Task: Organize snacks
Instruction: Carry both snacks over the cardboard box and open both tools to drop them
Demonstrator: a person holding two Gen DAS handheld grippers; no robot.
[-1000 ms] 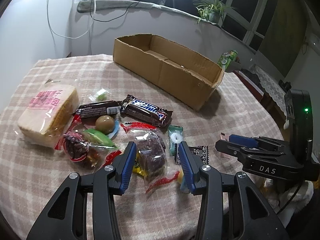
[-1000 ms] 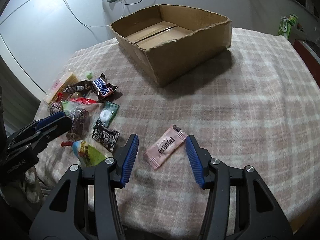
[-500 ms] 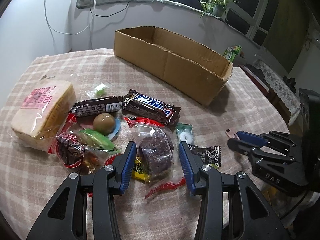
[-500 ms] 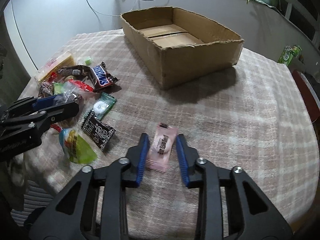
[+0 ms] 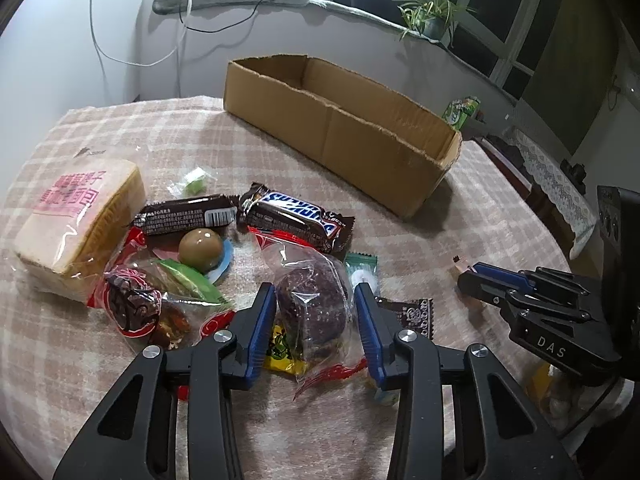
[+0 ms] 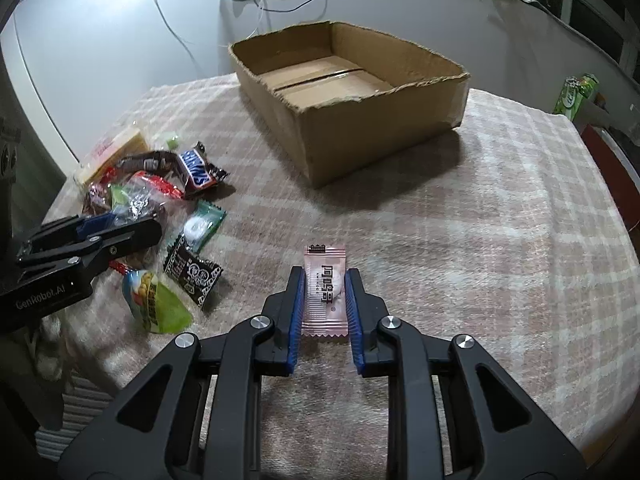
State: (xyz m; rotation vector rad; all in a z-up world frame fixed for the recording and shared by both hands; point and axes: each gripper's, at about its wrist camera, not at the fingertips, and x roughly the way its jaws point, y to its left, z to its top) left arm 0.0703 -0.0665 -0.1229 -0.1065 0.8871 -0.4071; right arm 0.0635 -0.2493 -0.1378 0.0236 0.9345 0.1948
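Cardboard, torn along its rim, forms the open box (image 5: 340, 128) at the far side of the checked worktop (image 5: 120, 140). In the left wrist view, the left gripper (image 5: 315, 312) has been closing its fingers around a clear-wrapped dark cake (image 5: 312, 304), well short of the box; whether the pads press it I cannot tell. A Snickers bar (image 5: 296, 216) lies between cake and box.

In the right wrist view, the right gripper (image 6: 325, 296) is clamped on a pink sachet (image 6: 325, 284), with bare cloth between it and the box (image 6: 348, 92).
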